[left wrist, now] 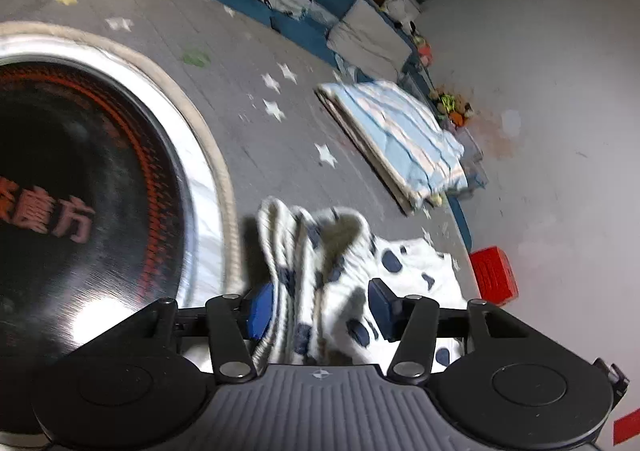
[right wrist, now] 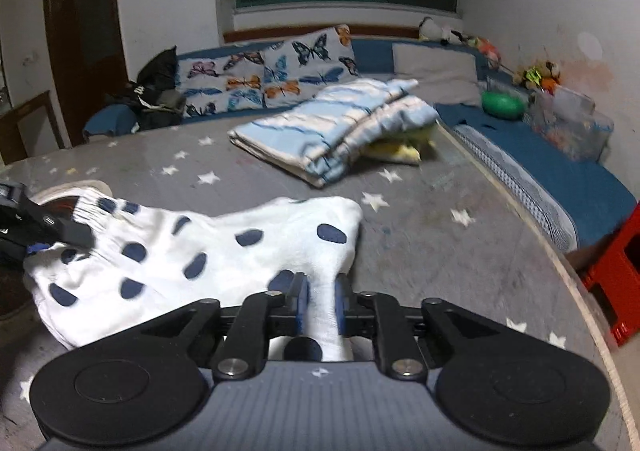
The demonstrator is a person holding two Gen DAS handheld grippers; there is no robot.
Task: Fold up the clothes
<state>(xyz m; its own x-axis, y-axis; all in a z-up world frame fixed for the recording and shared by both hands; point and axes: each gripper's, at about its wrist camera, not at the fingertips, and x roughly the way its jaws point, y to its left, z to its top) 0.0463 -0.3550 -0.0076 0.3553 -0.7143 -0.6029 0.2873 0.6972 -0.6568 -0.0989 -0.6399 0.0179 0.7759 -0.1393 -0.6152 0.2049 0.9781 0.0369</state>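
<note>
A white garment with dark blue spots (right wrist: 192, 251) lies on the grey star-patterned table (right wrist: 420, 243). My right gripper (right wrist: 322, 301) is shut on one corner of it, the cloth pinched between the blue pads. In the left wrist view my left gripper (left wrist: 320, 307) stands wide open, with the garment's bunched ribbed waistband (left wrist: 316, 251) lying between the fingers; the pads do not press it. The left gripper also shows in the right wrist view (right wrist: 36, 227) at the garment's far left end.
A round black heater plate with a silver rim (left wrist: 80, 191) sits in the table at left. A folded light blue striped blanket (right wrist: 332, 131) lies further back. Butterfly cushions (right wrist: 272, 75) line a blue bench. A red crate (right wrist: 616, 279) stands right of the table edge.
</note>
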